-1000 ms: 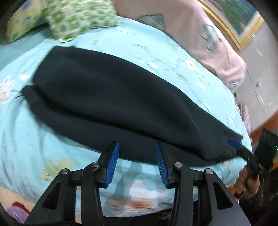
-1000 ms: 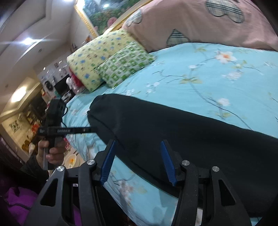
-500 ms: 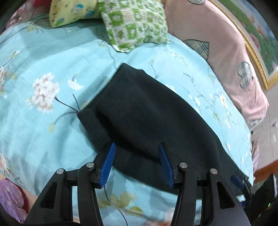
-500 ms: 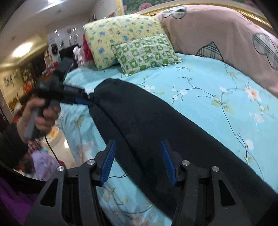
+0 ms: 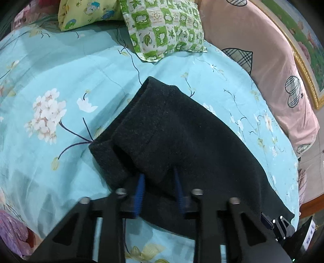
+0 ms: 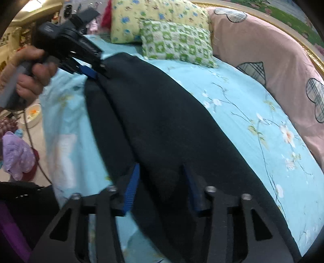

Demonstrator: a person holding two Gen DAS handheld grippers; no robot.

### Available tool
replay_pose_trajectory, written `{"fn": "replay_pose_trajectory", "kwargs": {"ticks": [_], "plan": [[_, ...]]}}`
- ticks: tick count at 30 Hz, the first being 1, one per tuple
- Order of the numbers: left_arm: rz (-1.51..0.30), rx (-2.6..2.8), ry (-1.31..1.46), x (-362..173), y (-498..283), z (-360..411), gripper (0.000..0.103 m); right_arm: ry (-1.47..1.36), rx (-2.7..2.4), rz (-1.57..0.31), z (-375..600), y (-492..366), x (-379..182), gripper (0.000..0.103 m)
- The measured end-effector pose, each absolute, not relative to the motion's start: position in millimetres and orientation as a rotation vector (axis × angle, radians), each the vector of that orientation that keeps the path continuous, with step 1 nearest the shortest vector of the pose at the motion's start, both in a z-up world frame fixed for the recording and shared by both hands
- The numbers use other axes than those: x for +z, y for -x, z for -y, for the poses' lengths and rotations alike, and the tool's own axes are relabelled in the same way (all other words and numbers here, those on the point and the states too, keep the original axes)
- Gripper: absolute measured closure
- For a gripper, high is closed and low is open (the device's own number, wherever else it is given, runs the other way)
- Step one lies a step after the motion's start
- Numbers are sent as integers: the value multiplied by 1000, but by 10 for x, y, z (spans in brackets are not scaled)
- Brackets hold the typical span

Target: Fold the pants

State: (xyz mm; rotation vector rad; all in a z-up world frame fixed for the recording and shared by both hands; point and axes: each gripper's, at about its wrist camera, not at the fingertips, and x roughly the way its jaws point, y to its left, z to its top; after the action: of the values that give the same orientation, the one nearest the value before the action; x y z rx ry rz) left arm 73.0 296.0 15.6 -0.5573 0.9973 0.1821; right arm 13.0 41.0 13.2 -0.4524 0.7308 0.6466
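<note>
One pair of dark pants (image 5: 182, 137) lies lengthwise across a turquoise floral bedsheet (image 5: 56, 76), its two legs stacked one over the other; two grippers work opposite ends of it. The left gripper (image 5: 159, 182), its jaws just closed in, has its two blue pads pinching a raised ridge of fabric at the hem end; the right gripper (image 6: 161, 178), jaws likewise just narrowed, has dark cloth bunched between its two pads at the other end. One hand (image 6: 30, 76) grips the left tool's handle in the right wrist view. Two pillows rest at the head of the bed, one yellow pillow (image 6: 154, 18) and one green-checked pillow (image 5: 164, 28); one pink quilt (image 6: 269, 52) curves along the far side.
</note>
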Motion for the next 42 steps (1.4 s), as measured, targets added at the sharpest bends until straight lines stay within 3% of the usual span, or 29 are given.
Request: {"fn": "replay_pose_trajectory", "kwargs": {"ticks": [2, 4, 12, 22, 25, 29, 35, 42], "plan": [[-988, 168, 563, 191, -693, -2976, 96, 411, 638, -746, -342, -192, 123, 83], [-965, 155, 557, 277, -644, -2976, 97, 349, 648, -743, -255, -218, 195, 90], [-878, 121, 537, 694, -318, -2964, 98, 274, 756, -673, -107, -3, 596, 91], [-959, 179, 567, 231, -202, -3064, 98, 359, 790, -773, -323, 81, 211, 91], [-943, 188, 546, 221, -191, -3037, 97, 342, 787, -796, -314, 45, 177, 83], [-903, 194, 499, 333, -167, -2967, 93, 317, 786, -807, -300, 31, 208, 81], [-907, 219, 483, 385, -114, -2959, 87, 249, 807, -797, -207, 87, 347, 65], [-908, 251, 524, 353, -11, -3074, 72, 160, 803, -776, -75, -3, 522, 63]]}}
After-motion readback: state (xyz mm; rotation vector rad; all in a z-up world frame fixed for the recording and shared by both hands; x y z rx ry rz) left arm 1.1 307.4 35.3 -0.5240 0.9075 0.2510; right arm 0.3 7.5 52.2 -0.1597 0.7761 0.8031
